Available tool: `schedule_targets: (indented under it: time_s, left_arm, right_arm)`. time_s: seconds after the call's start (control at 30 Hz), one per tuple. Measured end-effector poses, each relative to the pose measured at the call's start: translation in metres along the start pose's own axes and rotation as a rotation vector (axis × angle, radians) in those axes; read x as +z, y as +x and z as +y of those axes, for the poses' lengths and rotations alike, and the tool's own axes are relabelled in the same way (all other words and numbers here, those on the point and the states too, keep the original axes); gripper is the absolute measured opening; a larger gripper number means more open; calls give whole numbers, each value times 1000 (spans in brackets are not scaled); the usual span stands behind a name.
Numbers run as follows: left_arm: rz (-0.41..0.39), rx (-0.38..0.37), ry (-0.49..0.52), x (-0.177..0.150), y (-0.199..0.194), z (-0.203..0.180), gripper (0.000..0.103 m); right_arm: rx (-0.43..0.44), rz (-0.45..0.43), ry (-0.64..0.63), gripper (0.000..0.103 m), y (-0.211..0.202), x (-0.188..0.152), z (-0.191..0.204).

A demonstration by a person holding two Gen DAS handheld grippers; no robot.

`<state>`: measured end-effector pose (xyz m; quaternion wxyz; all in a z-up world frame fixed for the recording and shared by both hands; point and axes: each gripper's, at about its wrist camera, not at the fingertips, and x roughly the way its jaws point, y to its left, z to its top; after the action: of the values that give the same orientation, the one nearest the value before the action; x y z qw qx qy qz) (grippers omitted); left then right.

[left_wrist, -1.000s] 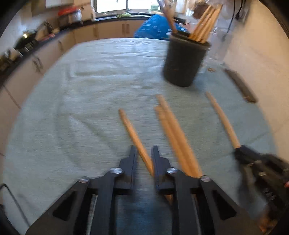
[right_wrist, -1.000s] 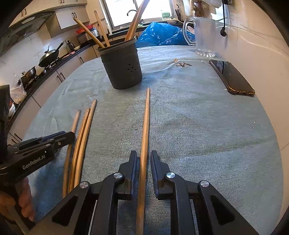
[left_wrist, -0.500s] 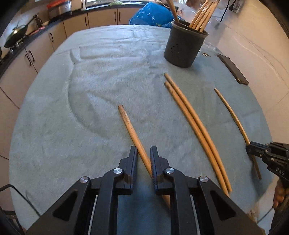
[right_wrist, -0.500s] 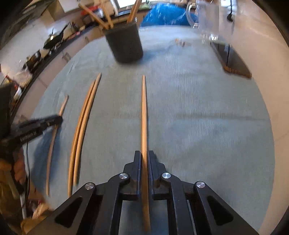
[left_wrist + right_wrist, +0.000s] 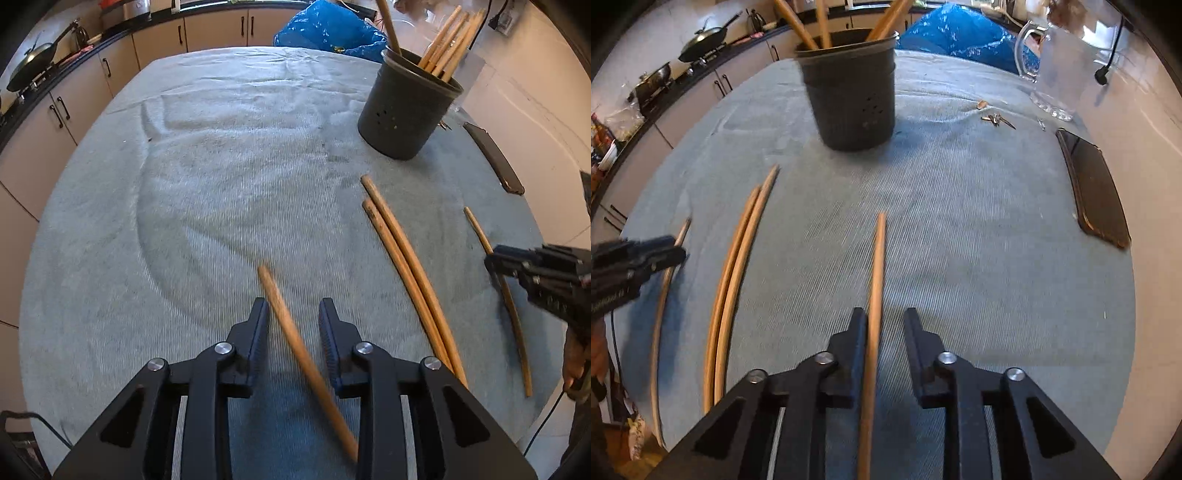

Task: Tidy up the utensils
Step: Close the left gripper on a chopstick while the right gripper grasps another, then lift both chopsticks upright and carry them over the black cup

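Observation:
A dark utensil holder (image 5: 406, 110) with several wooden sticks stands far on the grey-green cloth; it also shows in the right wrist view (image 5: 853, 99). My left gripper (image 5: 293, 314) is open, and a wooden stick (image 5: 295, 339) lies slanted between its jaws. My right gripper (image 5: 885, 321) is open, with a wooden stick (image 5: 875, 288) lying against its left finger. Two more sticks (image 5: 406, 266) lie side by side between the grippers, also seen in the right wrist view (image 5: 735, 266). The right gripper appears at the right edge of the left wrist view (image 5: 539, 273).
A dark phone (image 5: 1093, 188) lies at the right by the wall. A glass jug (image 5: 1056, 74) and small metal bits (image 5: 995, 120) are beyond it. A blue bag (image 5: 328, 33) sits past the table's far edge. Kitchen counters run along the left.
Both grippers were shut on their sticks half a second ago and have now opened. The sticks lie loose between the jaws. Both grippers have pulled back from the holder.

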<state>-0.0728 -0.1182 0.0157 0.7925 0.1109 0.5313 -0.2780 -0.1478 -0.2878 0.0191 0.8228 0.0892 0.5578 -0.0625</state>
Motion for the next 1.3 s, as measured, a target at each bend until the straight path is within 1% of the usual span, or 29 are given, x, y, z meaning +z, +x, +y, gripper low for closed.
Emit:
schedule_targets:
  time_s: [0.1, 0.17, 0.27, 0.3, 0.33, 0.4, 0.43, 0.5, 0.57, 0.6, 0.67, 0.73, 0.77, 0.83, 0.87, 1.0, 1.13, 1.3]
  left_arm:
    - [18, -15, -14, 9, 3, 3, 26]
    - [25, -13, -11, 12, 5, 2, 26]
    - [20, 19, 7, 12, 7, -6, 26]
    - [10, 37, 19, 11, 8, -10, 25]
    - [2, 47, 25, 10, 8, -11, 11]
    - [-13, 48, 13, 6, 4, -16, 7]
    - [-31, 37, -11, 3, -2, -16, 7]
    - [-98, 4, -22, -1, -19, -18, 7]
    - [-181, -16, -11, -6, -45, -20, 7]
    - [-212, -20, -8, -8, -56, -21, 7]
    - [-262, -38, -11, -13, -76, -20, 7]
    - [-303, -60, -24, -16, -95, -19, 7]
    - [-321, -67, -32, -18, -102, -17, 7]
    - [-353, -77, -40, -21, -115, -17, 7]
    - [-378, -84, -42, -25, -124, -17, 7]
    - [-461, -92, -43, -37, -153, -24, 7]
    - [-523, -76, -42, -48, -173, -27, 7]
    - [-592, -37, -23, -62, -192, -33, 7]
  right_arm:
    - [6, 46, 3, 18, 6, 19, -4]
    - [-13, 83, -18, 18, 11, 31, 0]
    - [-52, 108, -48, 17, 15, 38, 9]
    - [-62, 107, -61, 16, 16, 39, 13]
    - [-61, 100, -64, 10, 16, 40, 18]
    - [-78, 74, -66, 7, 15, 37, 24]
    - [-75, 63, -67, 6, 14, 35, 26]
    - [-22, 13, -42, 6, 4, 26, 27]
    - [4, -63, -6, 6, -15, 18, 24]
    - [16, -85, 5, 6, -21, 15, 23]
    - [50, -162, 35, 6, -42, 5, 20]
    - [49, -216, 46, 6, -56, -1, 18]
    - [39, -261, 49, 6, -69, -6, 18]
    - [40, -315, 55, 6, -83, -9, 16]
    - [37, -358, 58, 6, -96, -14, 17]
    - [44, -468, 54, 6, -134, -29, 22]
    - [52, -541, 57, 6, -158, -43, 28]
    - [42, -595, 46, 6, -174, -57, 33]
